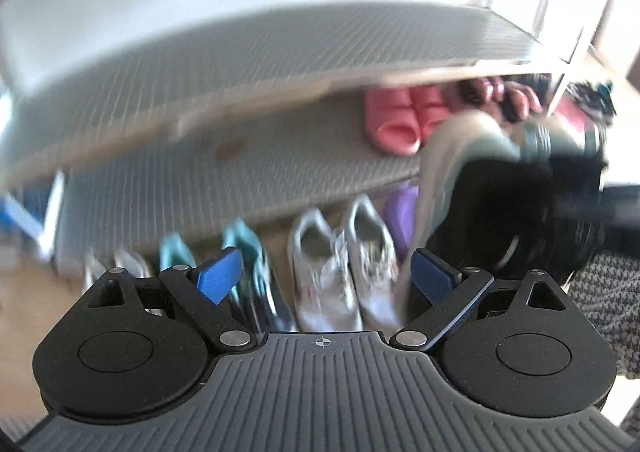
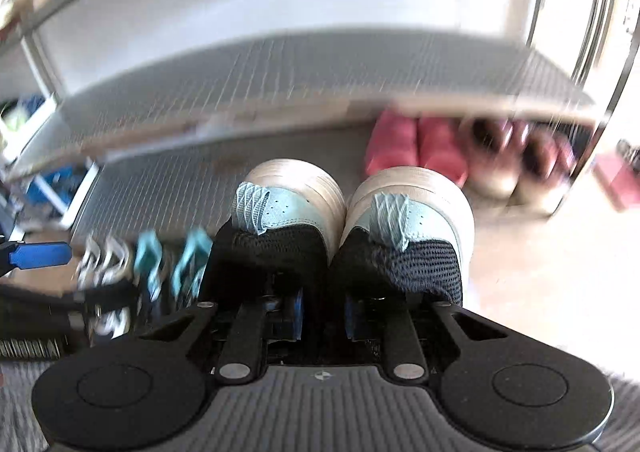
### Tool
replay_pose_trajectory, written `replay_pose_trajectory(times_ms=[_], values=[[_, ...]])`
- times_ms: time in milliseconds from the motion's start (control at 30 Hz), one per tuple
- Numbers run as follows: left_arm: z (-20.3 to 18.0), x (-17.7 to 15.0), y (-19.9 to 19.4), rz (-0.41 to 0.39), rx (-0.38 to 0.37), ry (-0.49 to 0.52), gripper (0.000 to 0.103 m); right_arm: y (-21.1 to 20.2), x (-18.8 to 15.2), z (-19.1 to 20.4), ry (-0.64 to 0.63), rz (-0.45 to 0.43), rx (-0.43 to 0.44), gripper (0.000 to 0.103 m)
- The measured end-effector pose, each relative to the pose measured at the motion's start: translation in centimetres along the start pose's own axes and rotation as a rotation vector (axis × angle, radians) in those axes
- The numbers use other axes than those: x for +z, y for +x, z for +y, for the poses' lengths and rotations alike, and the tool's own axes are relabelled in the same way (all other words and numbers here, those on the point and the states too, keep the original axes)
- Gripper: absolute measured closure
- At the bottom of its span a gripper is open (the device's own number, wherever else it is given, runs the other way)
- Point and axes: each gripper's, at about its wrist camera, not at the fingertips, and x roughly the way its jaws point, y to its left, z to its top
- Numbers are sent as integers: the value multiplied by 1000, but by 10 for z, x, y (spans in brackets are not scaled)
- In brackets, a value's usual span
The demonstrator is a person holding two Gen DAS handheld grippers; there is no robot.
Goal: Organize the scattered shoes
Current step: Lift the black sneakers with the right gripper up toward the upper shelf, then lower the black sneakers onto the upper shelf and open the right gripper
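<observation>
Right gripper [image 2: 320, 316] is clamped on a pair of sneakers [image 2: 344, 219], pinching the two inner collar walls together at the heel end. The pair's long axis runs straight ahead of the gripper, toes forward and tilted downward, the two shoes side by side and touching.

Ahead of the toes lies the middle shelf [image 2: 168, 187] of the shoe rack, a ribbed grey surface. Its open stretch is ahead and to the left of the gripper. Ahead and to the right, pink slippers [image 2: 416, 155] occupy that tier, with darker shoes beyond them. The upper shelf edge [image 2: 280, 111] overhangs this tier, so judged from here the toes must enter below that edge and left of the slippers.

Left gripper [image 1: 326, 276] has its jaws apart and holds nothing. The carried pair appears to its right, so the right hand is the working one. Below and ahead of the left gripper, white sneakers [image 1: 344, 260] and teal shoes [image 1: 240, 248] stand in a row on the floor. Blur hides finer detail.
</observation>
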Motion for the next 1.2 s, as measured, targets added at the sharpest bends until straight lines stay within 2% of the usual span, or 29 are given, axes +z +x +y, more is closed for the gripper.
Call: replay_pose_trajectory(times_ms=[67,133,267,367,400,433,500,567,633,700,833,967,1100,1200], values=[[-7,25,8,-50,10,73,8,-2,23,-12,-9,-16,-23,82],[-3,48,24,-69,-21,74,8,5,52,-22,-13,-22,-48,82],[13,67,50,-1,-87,-17,9,38,121,-33,4,-43,-72,82],[25,78,64,17,-110,-39,9,70,174,-33,15,-169,-67,81],[30,83,70,21,-113,-46,9,88,187,-31,-3,-248,-83,75],[34,84,75,36,-114,-66,9,101,193,-30,-26,-296,-99,53],[43,86,86,65,-114,-107,9,133,193,-30,-57,-382,-131,44],[47,87,92,85,-114,-127,9,146,191,-32,-24,-406,-130,41],[46,85,92,93,-110,-117,9,153,186,-37,25,-447,-139,2],[45,80,89,96,-100,-100,9,155,188,-38,2,-470,-165,3],[51,71,86,95,-90,-115,9,143,187,-38,19,-462,-167,3],[49,69,80,92,-74,-121,9,106,179,-32,17,-412,-153,3],[46,70,76,96,-83,-139,9,66,160,-39,-11,-362,-60,1],[39,69,78,107,-94,-127,9,69,145,-58,-14,-281,-10,1]])
